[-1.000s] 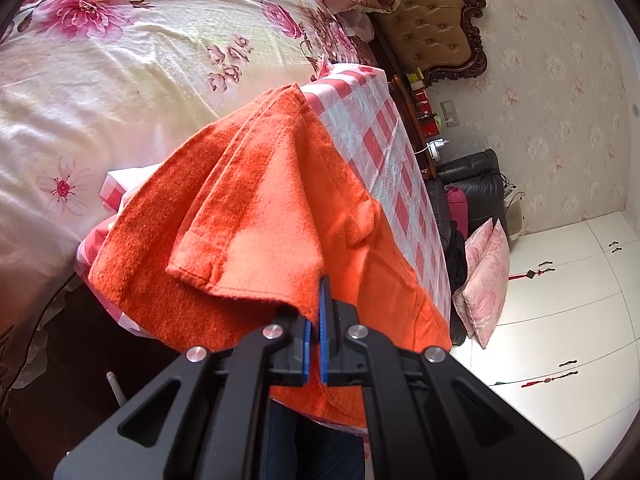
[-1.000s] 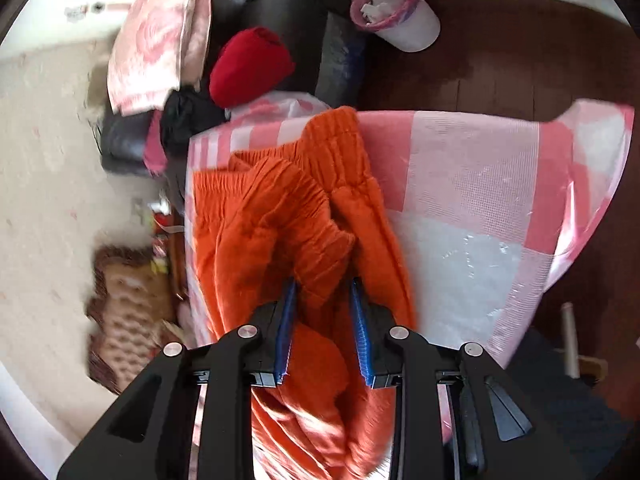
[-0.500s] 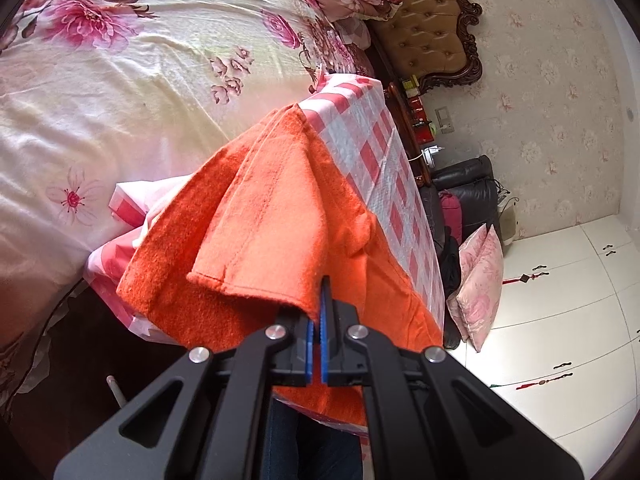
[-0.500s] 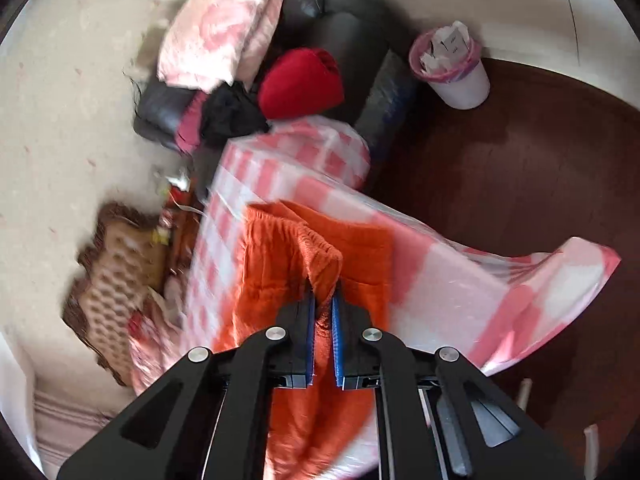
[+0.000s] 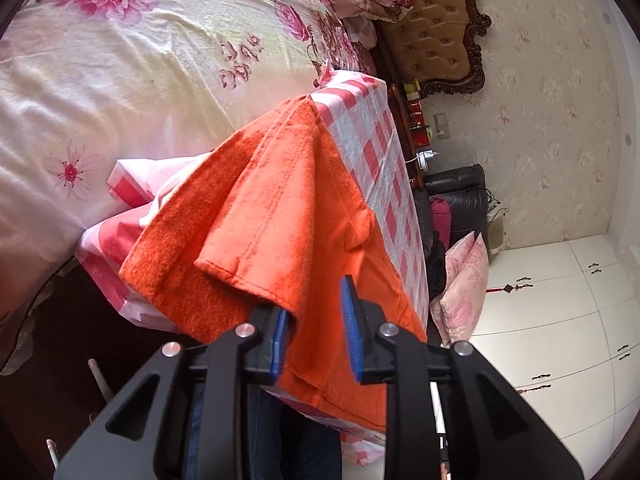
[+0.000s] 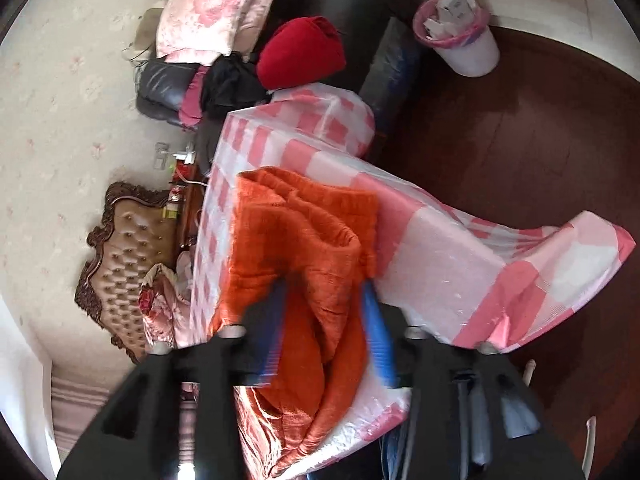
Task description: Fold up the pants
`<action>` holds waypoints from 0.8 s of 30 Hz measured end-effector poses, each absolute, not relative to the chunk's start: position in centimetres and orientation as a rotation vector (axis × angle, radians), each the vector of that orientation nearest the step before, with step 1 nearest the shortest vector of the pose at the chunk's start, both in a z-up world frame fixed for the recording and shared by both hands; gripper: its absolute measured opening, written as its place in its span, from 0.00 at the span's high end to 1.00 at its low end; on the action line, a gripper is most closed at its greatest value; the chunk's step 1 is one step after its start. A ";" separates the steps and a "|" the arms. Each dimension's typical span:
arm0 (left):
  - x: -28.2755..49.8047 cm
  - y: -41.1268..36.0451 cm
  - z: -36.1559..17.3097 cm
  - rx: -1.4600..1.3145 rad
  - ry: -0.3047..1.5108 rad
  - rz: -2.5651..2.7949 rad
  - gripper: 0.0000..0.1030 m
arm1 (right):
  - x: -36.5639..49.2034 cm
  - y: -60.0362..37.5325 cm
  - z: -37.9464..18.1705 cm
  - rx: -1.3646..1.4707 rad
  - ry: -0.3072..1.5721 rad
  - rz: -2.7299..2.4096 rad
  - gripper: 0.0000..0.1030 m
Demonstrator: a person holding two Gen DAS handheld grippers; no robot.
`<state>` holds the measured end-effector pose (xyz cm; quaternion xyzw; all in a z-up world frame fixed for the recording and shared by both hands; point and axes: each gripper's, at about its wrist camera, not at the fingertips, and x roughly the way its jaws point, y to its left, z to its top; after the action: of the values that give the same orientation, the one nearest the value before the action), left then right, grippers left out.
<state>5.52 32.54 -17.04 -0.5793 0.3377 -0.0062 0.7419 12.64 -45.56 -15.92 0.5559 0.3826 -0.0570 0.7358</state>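
The left gripper [image 5: 312,330] is being held at the near edge of the table [image 5: 384,168], its jaws having just been opening; they are now standing apart, a hanging corner of the pants [image 5: 280,208] lying between them against the left pad [image 5: 279,334] only, the right pad [image 5: 352,328] being clear of the cloth. The right gripper [image 6: 326,326] is blurred, its jaws having just been opening too; they are being held spread, with a fold of the pants [image 6: 304,248] between them, and whether the pads are touching the cloth cannot be told.

The orange pants are being carried on the checked tablecloth [image 6: 432,252], doubled over, with their long axis lying along the near edge of the table. In the left view the hemmed leg ends are pointing towards the near corner beside the bed [image 5: 132,80], one layer drooping over the edge. In the right view the gathered waistband is pointing away, towards the far side of the table.

Beyond the table a chair [image 6: 320,4] piled with cushions is being shown, and a bin [image 6: 460,36] on the floor.
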 end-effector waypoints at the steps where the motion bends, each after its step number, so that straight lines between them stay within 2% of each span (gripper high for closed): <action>1: 5.5 32.6 -17.2 -1.278 0.739 -0.014 0.77 | 12.6 -45.4 -15.5 1.217 0.825 -0.111 0.44; 3: 5.5 32.7 -17.0 -1.275 0.730 -0.015 0.78 | 12.8 -45.0 -14.9 1.202 0.811 -0.085 0.42; 7: 5.8 33.1 -17.1 -1.270 0.744 0.007 0.79 | 13.3 -44.5 -14.5 1.169 0.827 -0.083 0.30; 8: 5.9 33.2 -17.3 -1.271 0.752 0.020 0.82 | 13.4 -44.6 -14.6 1.178 0.831 -0.091 0.30; 9: 5.9 33.3 -17.4 -1.270 0.758 0.029 0.99 | 13.4 -44.7 -14.6 1.186 0.830 -0.099 0.30; 10: 5.9 33.4 -17.2 -1.251 0.759 0.042 0.99 | 13.5 -44.7 -14.6 1.179 0.819 -0.100 0.35; 11: 5.8 33.3 -16.6 -1.203 0.760 0.073 0.99 | 13.7 -44.6 -14.5 1.163 0.817 -0.100 0.66; 12: 5.7 33.3 -15.9 -1.159 0.754 0.099 0.99 | 14.0 -44.4 -14.7 1.147 0.842 -0.098 0.84; 13: 5.3 33.0 -14.4 -1.081 0.735 0.127 0.99 | 14.2 -44.4 -15.1 1.153 0.872 -0.107 0.89; 16: 4.4 31.8 -13.0 -0.946 0.761 0.181 0.99 | 13.5 -44.4 -14.8 1.111 0.875 -0.154 0.90; 20: 3.6 31.5 -15.9 -0.967 0.832 0.212 0.97 | 12.6 -44.6 -14.8 1.073 0.883 -0.175 0.91; 24: 2.8 32.5 -16.3 -1.049 0.780 0.190 0.81 | 12.4 -44.9 -15.2 1.059 0.899 -0.187 0.91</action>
<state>2.75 32.51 -16.34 -0.4870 0.3621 0.0883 0.7899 12.36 -44.86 -15.16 0.4871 0.4138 -0.0860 0.7643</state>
